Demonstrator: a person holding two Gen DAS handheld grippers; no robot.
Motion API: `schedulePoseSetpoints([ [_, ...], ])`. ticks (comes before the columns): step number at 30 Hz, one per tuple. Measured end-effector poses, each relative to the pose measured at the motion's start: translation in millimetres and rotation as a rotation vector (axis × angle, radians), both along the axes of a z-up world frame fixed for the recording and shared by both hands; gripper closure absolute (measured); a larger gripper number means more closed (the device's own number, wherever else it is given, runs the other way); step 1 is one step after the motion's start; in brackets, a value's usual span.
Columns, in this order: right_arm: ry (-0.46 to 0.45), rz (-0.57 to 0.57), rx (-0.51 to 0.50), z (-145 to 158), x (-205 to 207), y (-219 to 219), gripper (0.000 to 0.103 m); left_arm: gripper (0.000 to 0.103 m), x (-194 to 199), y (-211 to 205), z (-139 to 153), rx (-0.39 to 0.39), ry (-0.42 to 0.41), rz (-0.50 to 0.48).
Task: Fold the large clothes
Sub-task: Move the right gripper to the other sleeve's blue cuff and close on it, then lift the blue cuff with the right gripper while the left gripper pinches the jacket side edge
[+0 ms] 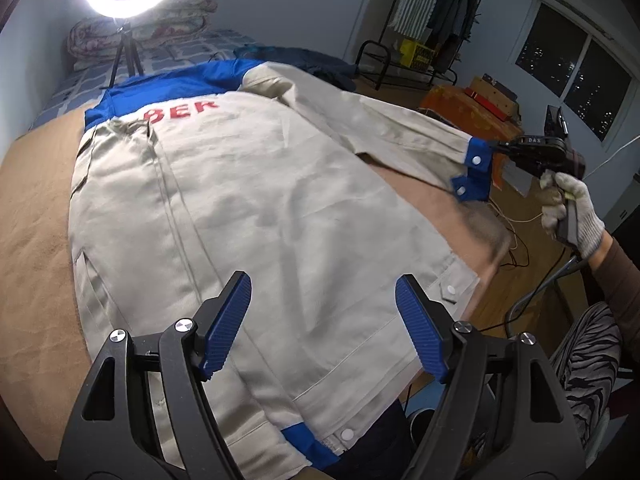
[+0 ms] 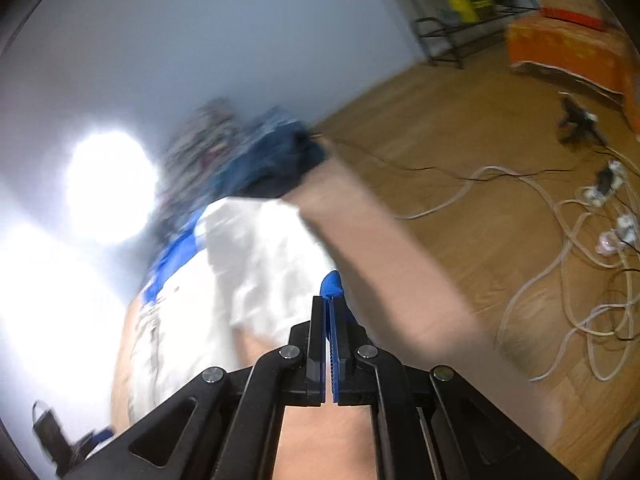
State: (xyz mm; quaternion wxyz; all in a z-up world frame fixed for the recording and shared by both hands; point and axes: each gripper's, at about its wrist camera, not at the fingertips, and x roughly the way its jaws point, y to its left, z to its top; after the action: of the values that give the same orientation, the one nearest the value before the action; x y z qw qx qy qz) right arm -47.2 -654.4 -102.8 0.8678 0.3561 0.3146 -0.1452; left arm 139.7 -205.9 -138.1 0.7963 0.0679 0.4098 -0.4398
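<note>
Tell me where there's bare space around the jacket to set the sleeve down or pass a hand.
Bare brown bed cover runs left of the beige-and-blue work jacket, from its folded left edge outward. A narrower bare strip shows under the lifted right sleeve, whose blue cuff the right hand-held gripper pinches. Crowded: the bed's far end, with ring light tripod and folded quilts.

Support surface: bed [image 1: 36, 216] w/ tan-brown cover. Lying directly on it: beige work jacket [image 1: 248, 208], back side up, blue yoke & red lettering toward far end, hem at near edge. Beyond jacket: dark blue garment [image 1: 316, 65], bunched; tripod [image 1: 125, 56] w/ ring light; folded floral quilt [image 1: 140, 28] at far end.
</note>
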Motion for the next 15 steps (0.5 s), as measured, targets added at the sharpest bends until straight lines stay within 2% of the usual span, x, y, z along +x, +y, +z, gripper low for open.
schedulePoseSetpoints([
  [8,-0.027,0.314,-0.013,14,22,121,0.103,0.026,2,0,3,-0.016,-0.006,0.016],
  [11,-0.022,0.445,0.005,7,29,169,0.103,0.028,5,6,3,-0.020,0.000,0.035],
  [15,0.053,0.627,-0.003,-18,39,233,0.103,0.038,13,13,-2,-0.020,0.034,0.068],
])
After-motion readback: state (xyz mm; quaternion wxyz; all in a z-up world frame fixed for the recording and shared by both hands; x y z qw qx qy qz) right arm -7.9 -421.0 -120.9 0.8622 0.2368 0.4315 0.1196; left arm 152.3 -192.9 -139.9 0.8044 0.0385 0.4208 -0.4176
